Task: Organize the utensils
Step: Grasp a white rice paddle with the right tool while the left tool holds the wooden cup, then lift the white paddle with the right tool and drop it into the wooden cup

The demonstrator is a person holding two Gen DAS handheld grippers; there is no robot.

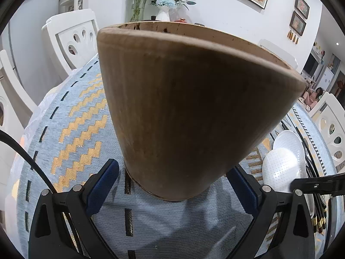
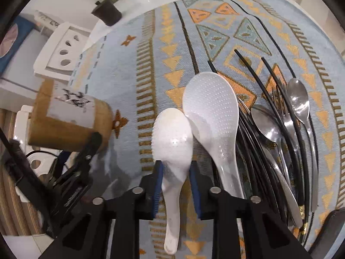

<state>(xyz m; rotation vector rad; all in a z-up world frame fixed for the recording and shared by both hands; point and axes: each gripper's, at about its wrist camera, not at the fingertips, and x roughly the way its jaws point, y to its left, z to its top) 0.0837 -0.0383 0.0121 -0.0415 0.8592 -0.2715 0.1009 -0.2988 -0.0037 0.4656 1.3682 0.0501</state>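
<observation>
A tall bamboo utensil holder (image 1: 183,108) fills the left wrist view, leaning away from the camera. My left gripper (image 1: 174,165) is shut on its base, a blue pad on each side. In the right wrist view the holder (image 2: 64,116) shows at the left with a paper label. My right gripper (image 2: 175,163) is shut on the neck of a small white rice spoon (image 2: 172,133), whose handle runs back between the fingers. A larger white rice paddle (image 2: 211,108) lies just right of it, its edge overlapping the spoon's bowl.
Right of the paddle lie several black chopsticks (image 2: 254,69), two steel spoons (image 2: 298,99) and a fork (image 2: 278,99) in a loose pile on the patterned tablecloth (image 2: 129,75). White chairs (image 1: 71,36) ring the table. A flower vase (image 1: 162,14) and a small dark cup (image 2: 107,13) stand at the far side.
</observation>
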